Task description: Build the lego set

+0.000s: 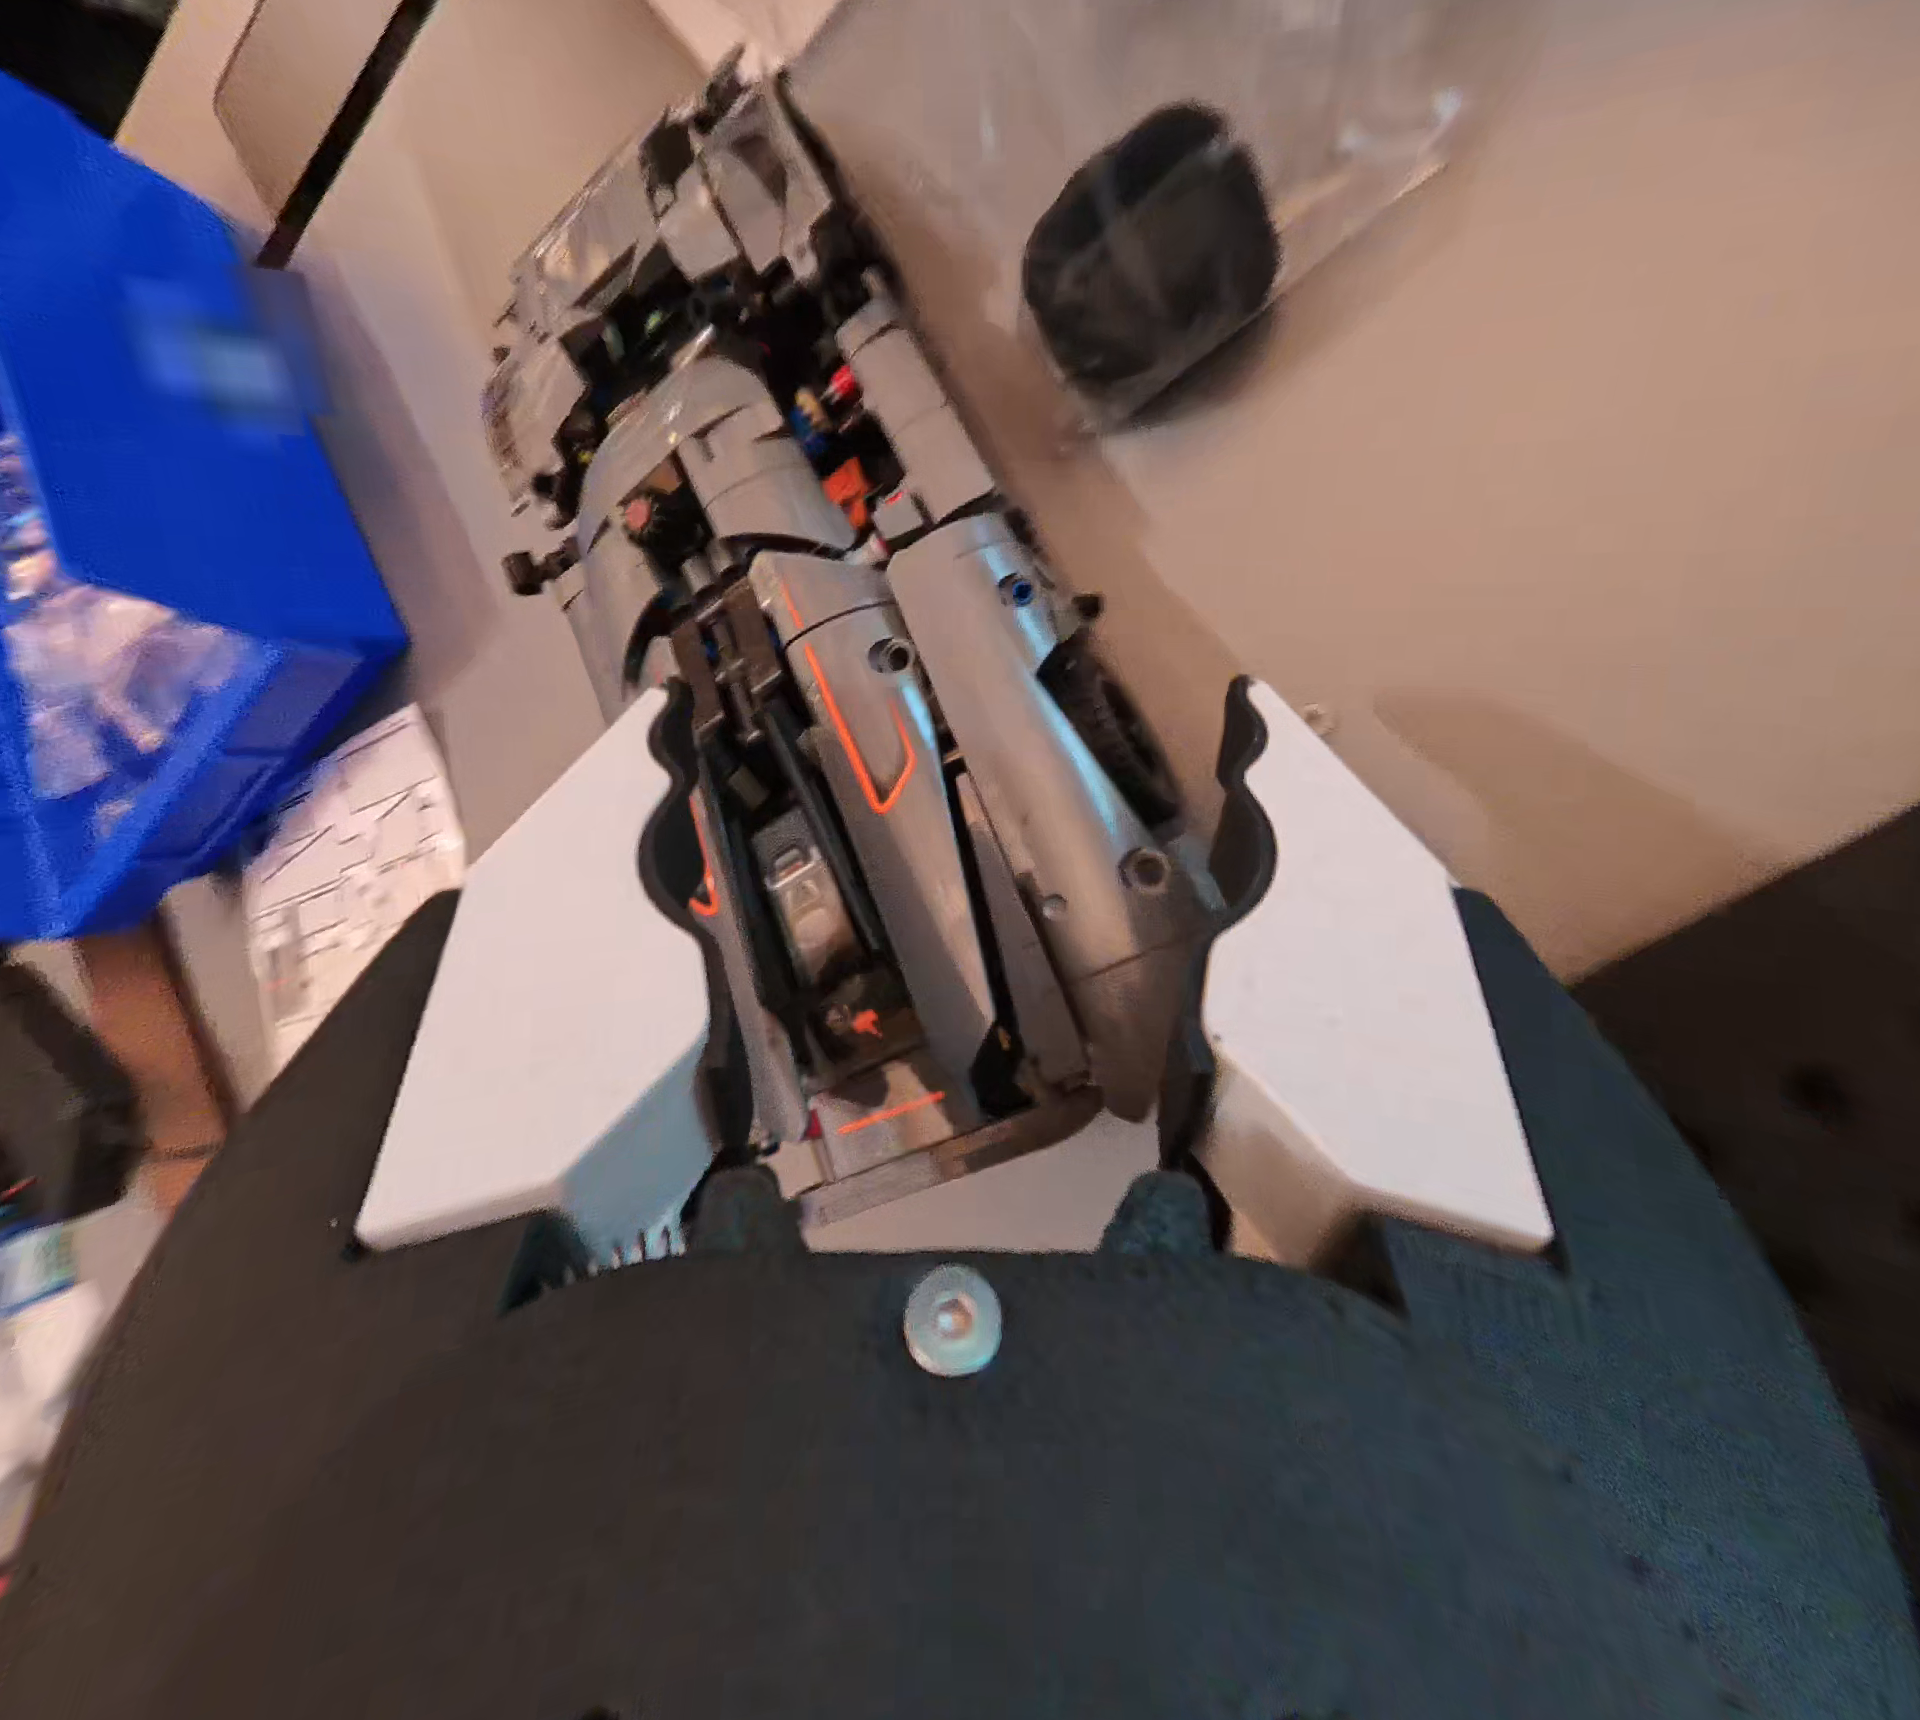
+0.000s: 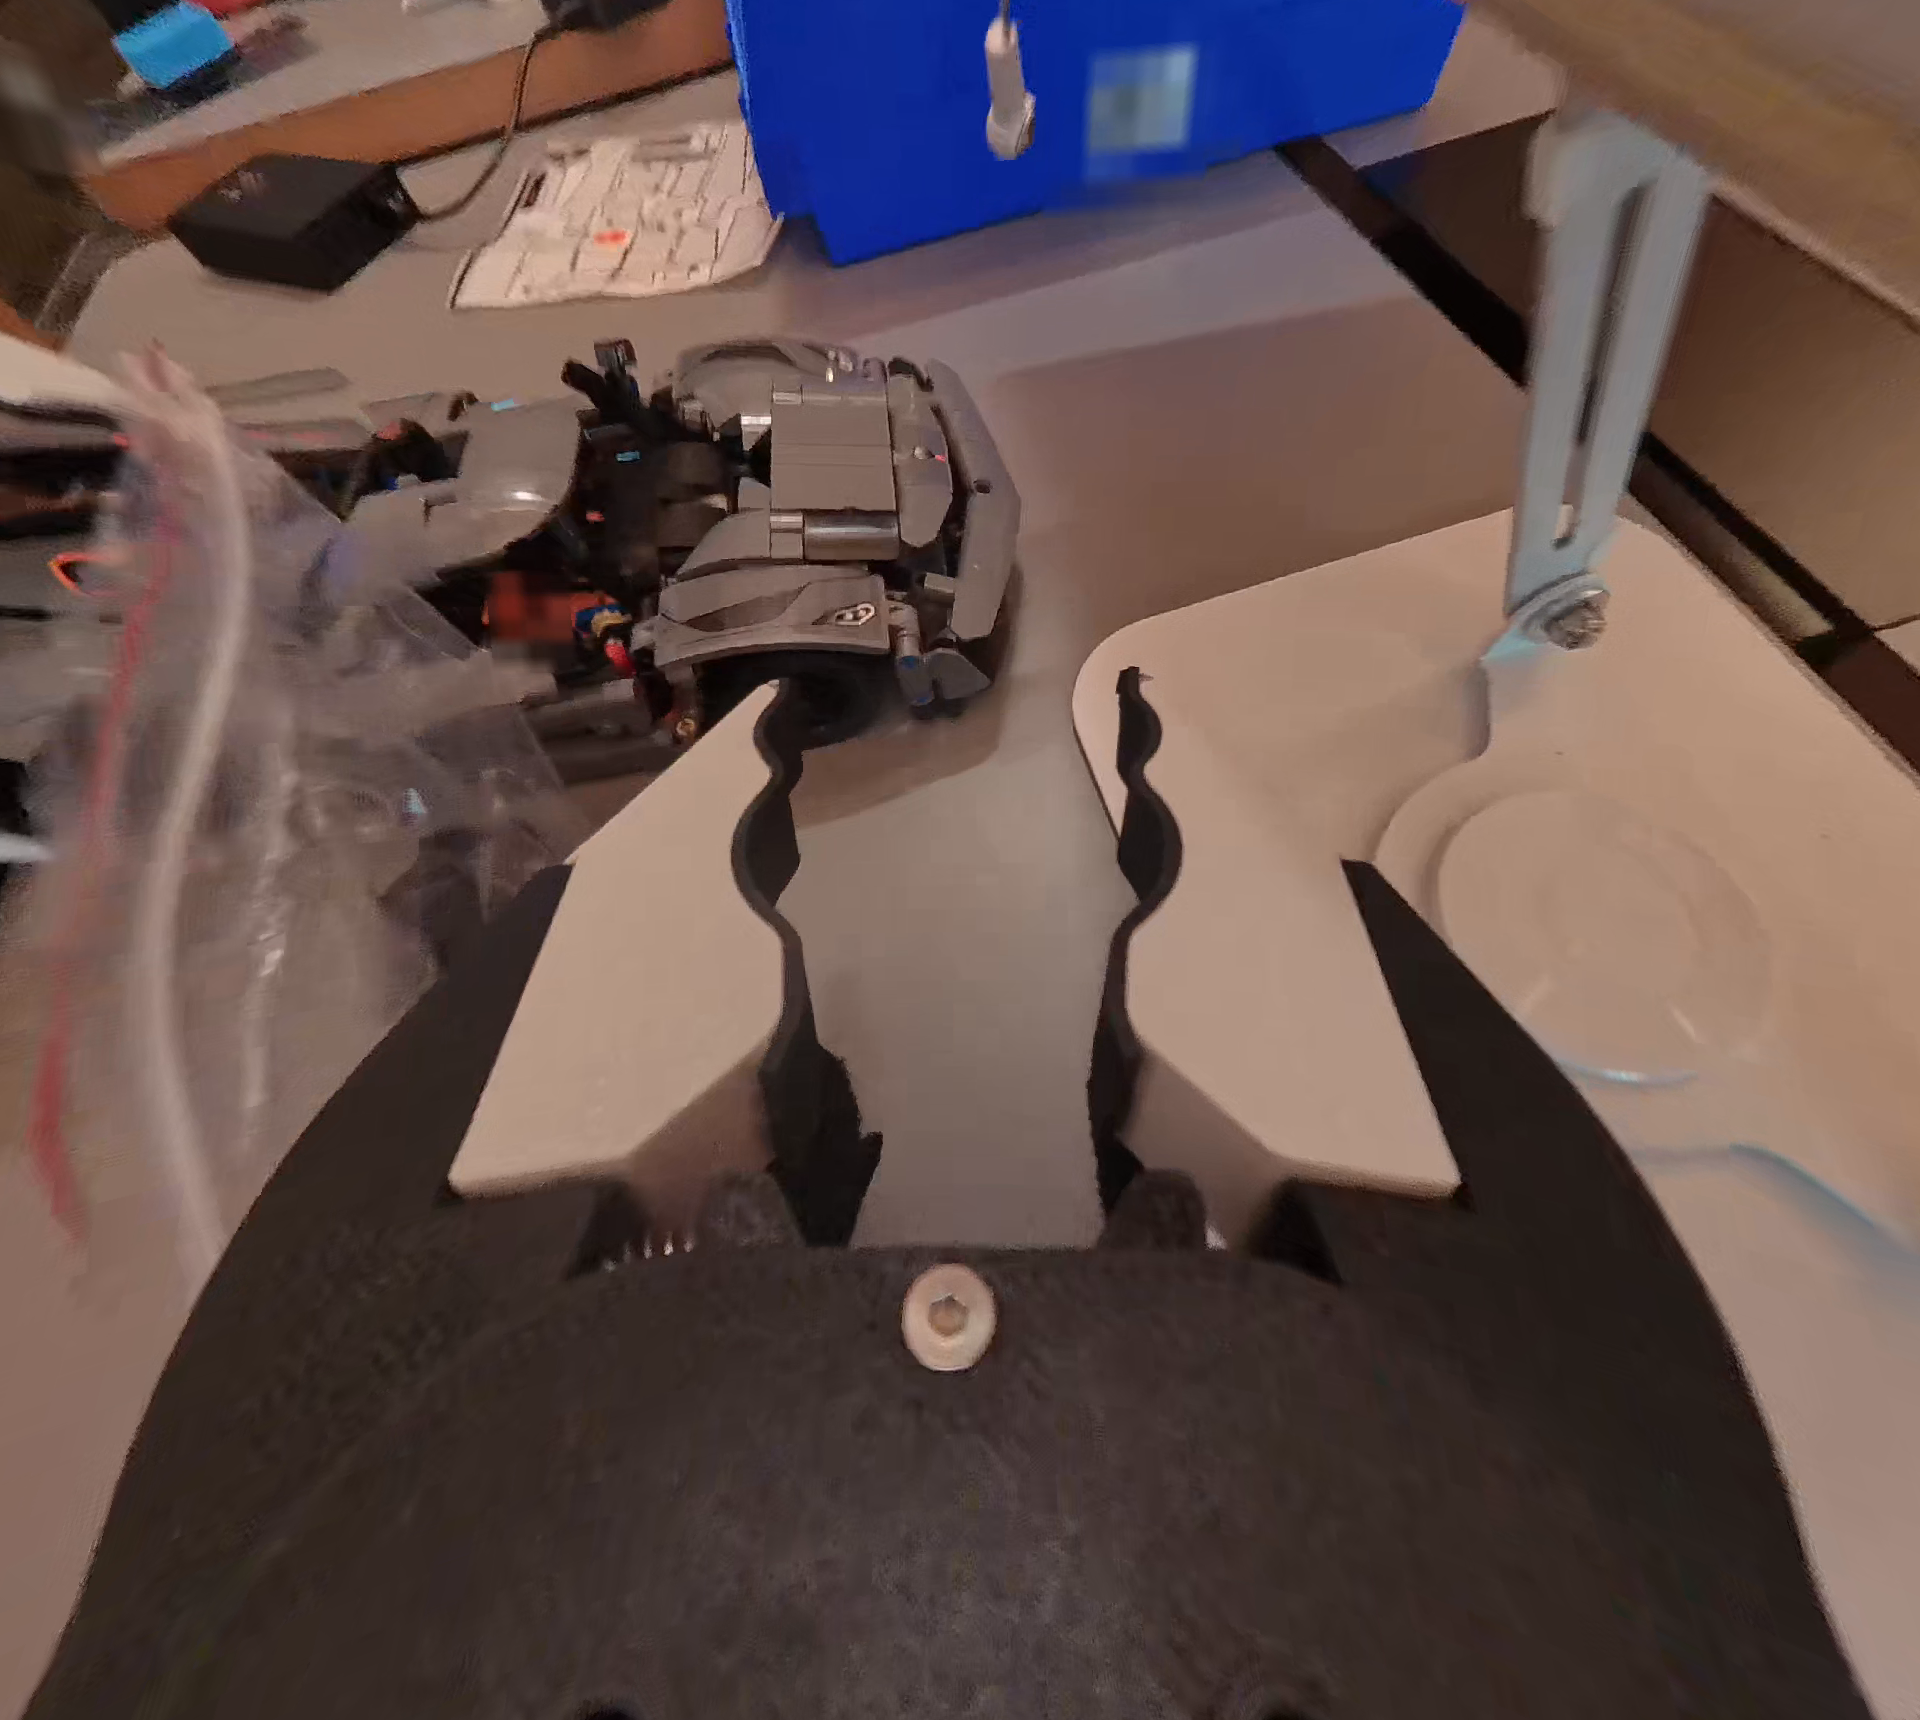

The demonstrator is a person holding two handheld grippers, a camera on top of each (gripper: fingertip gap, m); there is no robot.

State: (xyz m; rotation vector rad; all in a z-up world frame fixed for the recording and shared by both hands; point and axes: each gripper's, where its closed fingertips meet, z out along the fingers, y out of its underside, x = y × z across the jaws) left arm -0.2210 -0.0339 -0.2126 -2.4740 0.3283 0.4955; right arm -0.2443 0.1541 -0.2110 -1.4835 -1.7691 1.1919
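A grey lego car with orange lines [image 1: 727, 465] stretches away from my left gripper [image 1: 956, 704]. The gripper's two fingers [image 1: 675, 797] clasp the car's near end on both sides, so it is shut on the car. In the right wrist view the same car [image 2: 831, 465] lies on the grey table, its left part hidden behind a clear plastic bag [image 2: 260, 735]. My right gripper [image 2: 948, 688] is open and empty. It hovers just in front of the car, with its left fingertip by the car's wheel arch.
A black tyre in a clear bag [image 1: 1148, 257] lies right of the car. A blue bin [image 1: 156, 475] [image 2: 1039, 8] and instruction sheets [image 1: 353, 839] [image 2: 623, 226] are beyond it. A white tray [image 2: 1351, 735] and a metal bracket [image 2: 1579, 382] are at the right.
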